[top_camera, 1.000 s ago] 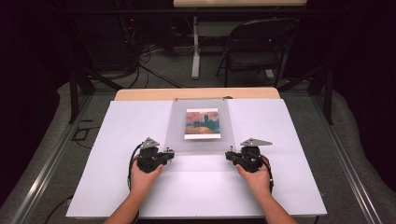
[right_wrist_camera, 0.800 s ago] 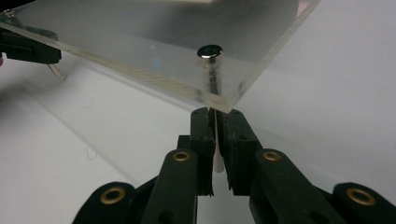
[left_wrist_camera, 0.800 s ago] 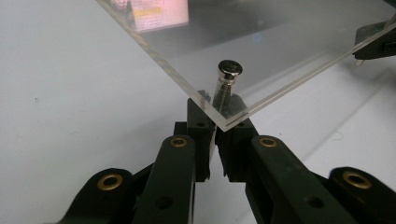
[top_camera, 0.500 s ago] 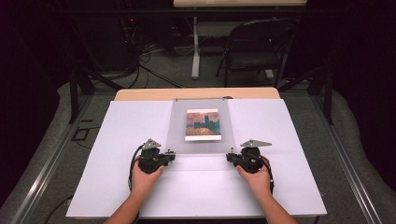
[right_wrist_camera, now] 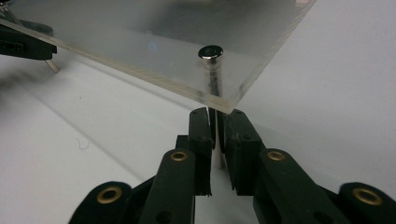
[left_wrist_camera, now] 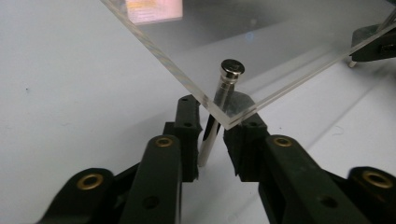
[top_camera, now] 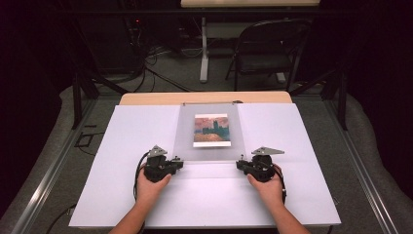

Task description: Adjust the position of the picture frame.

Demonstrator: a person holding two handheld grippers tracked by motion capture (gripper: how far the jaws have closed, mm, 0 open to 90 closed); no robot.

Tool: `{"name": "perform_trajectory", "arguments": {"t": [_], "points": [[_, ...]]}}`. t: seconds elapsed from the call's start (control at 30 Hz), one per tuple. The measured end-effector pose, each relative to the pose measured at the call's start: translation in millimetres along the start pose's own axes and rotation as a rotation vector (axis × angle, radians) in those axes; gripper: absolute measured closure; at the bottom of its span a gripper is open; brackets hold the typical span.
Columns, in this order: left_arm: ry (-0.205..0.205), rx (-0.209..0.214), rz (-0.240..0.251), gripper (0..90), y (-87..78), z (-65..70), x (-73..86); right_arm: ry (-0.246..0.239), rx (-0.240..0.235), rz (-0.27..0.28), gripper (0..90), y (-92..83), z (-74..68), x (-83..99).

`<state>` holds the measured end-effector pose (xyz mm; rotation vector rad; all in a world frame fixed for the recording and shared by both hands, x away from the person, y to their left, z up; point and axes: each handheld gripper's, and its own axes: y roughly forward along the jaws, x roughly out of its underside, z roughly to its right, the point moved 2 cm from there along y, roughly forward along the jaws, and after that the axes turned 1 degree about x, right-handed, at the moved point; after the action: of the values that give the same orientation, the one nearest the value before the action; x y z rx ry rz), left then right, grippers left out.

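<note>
Easing my left gripper (left_wrist_camera: pixel 212 135) off its pin (left_wrist_camera: pixel 218 105), jaws just parting; my right gripper (right_wrist_camera: pixel 217 135) is clamping the other pin (right_wrist_camera: pixel 212 79). The panel (top_camera: pixel 209 131) is lying at twelve o'clock; I'm releasing evenly.

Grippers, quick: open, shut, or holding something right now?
Left gripper: jaws just opening, apart around the left standoff pin, not pressing it.
Right gripper: jaws easing open but pads clamp the right standoff pin.

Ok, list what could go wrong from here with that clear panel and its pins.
1. The left gripper has just been opening; its pads stand off the left pin, so that corner of the acrylic panel may drop or shift.
2. The right gripper holds only the thin right pin; it could slip or tilt.
</note>
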<state>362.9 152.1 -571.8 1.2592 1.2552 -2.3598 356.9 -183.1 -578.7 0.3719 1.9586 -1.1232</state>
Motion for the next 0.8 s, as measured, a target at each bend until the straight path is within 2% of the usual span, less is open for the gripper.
{"name": "perform_trajectory", "arguments": {"t": [0.1,0.13,0.2,0.3,0.4,0.47,0.57,0.6,0.63,0.7,0.73,0.77,0.8], "points": [[0.0,0.004,-0.002,68.2,-0.1,0.9,1.0,-0.009,0.001,0.011,73.4,-1.3,-0.4,-0.7],[0.004,0.003,0.002,61.9,-0.2,1.5,1.3,-0.021,0.009,0.015,68.4,-3.7,-1.5,-1.0],[0.006,0.004,0.012,56.6,-0.2,2.7,1.5,-0.032,0.017,0.015,63.3,-4.8,-2.2,-0.5],[0.053,-0.028,0.016,48.3,-0.7,6.6,2.5,-0.046,0.02,0.006,56.5,-5.1,-2.7,1.1],[0.089,-0.06,0.017,42.8,-3.5,9.2,3.2,-0.064,0.035,0.02,52.1,-8.6,-2.7,0.8],[0.093,-0.059,0.024,40.9,-8.5,10.7,3.3,-0.063,0.037,0.025,49.3,-13.1,-4.3,0.6],[0.102,-0.036,0.024,39.4,-17.9,11.3,4.7,-0.114,0.04,-0.028,44.9,-21.0,-8.1,2.7],[0.102,-0.036,0.024,39.4,-17.9,11.3,4.7,-0.114,0.04,-0.028,44.9,-21.0,-8.1,2.7],[0.12,-0.021,0.015,39.4,-24.7,12.5,9.1,-0.145,0.034,-0.042,44.9,-29.1,-9.2,4.7],[0.129,-0.015,0.003,39.2,-28.2,13.7,11.4,-0.149,0.028,-0.029,44.9,-34.4,-9.1,6.7],[0.148,-0.01,-0.006,39.2,-34.0,15.8,14.3,-0.15,0.025,-0.028,44.9,-39.9,-8.7,9.1],[0.159,-0.012,0.001,38.5,-39.3,18.0,16.6,-0.162,0.042,-0.024,44.1,-51.3,-6.6,14.0],[0.162,-0.012,0.001,38.3,-43.2,19.3,17.8,-0.154,0.041,-0.025,43.5,-55.0,-6.0,15.2]]}}
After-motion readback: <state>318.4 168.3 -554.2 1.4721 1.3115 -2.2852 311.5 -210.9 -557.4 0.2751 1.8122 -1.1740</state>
